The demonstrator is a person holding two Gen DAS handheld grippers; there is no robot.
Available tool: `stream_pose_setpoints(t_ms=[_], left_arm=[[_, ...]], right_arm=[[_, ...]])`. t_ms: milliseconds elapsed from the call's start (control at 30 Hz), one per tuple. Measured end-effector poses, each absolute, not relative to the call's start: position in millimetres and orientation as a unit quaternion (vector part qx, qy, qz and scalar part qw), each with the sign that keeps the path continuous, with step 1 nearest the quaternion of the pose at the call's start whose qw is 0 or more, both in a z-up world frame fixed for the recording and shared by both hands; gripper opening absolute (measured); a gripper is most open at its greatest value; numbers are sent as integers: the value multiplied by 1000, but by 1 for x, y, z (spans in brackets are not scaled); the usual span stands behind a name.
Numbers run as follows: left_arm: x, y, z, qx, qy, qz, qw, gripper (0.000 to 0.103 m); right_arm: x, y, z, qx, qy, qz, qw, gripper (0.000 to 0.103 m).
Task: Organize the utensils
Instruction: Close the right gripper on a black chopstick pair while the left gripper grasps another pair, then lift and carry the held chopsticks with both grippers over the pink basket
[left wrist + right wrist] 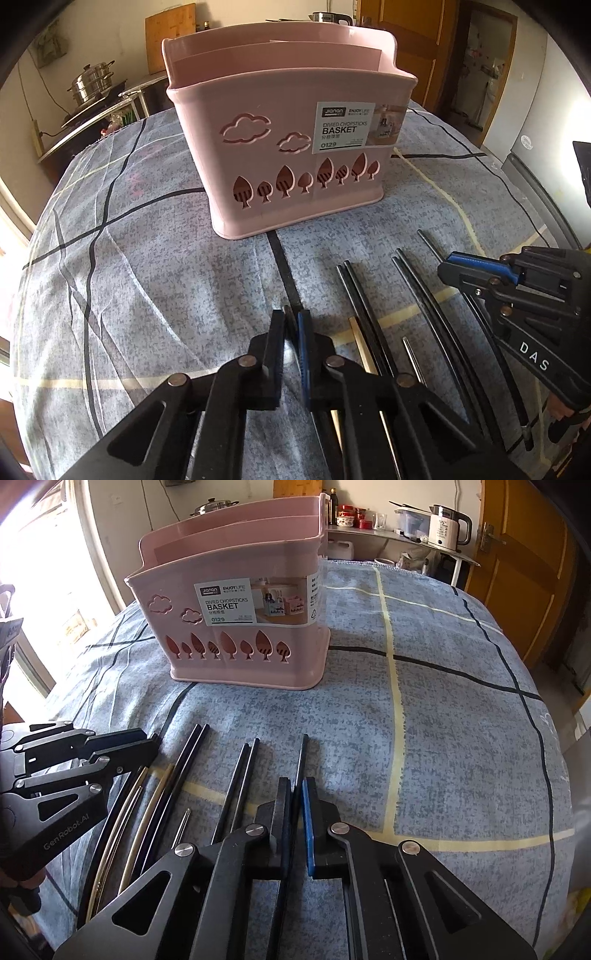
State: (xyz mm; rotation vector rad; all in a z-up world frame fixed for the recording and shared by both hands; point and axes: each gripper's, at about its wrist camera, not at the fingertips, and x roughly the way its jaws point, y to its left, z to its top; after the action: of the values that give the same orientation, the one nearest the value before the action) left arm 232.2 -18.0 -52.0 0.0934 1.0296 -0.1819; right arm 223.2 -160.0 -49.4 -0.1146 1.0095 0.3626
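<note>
While both grippers clamp down among the chopsticks, the pink basket (280,147) stands upright farther back on the checked cloth (147,288).
The left gripper (291,325) is pinched onto a thin dark chopstick (290,321) between its pads; the right gripper (298,794) is clenched on another black chopstick (301,760). More black chopsticks (236,786) and some pale ones (147,812) lie in a loose row between the two grippers. Behind the basket, a kettle (447,528) sits on a shelf.
</note>
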Motion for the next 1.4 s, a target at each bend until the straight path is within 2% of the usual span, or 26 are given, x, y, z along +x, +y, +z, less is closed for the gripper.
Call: stream_pose_setpoints(t_ms=[300, 933, 1400], left_arm=[[231, -7, -24, 4, 475, -114, 873, 5], [209, 17, 126, 10, 326, -118, 938, 4], [186, 33, 146, -11, 297, -108, 949, 4]], right_arm=[[230, -166, -29, -31, 472, 187, 861, 6], [214, -186, 89, -5, 342, 181, 922, 5], [195, -197, 119, 15, 291, 174, 941, 5]])
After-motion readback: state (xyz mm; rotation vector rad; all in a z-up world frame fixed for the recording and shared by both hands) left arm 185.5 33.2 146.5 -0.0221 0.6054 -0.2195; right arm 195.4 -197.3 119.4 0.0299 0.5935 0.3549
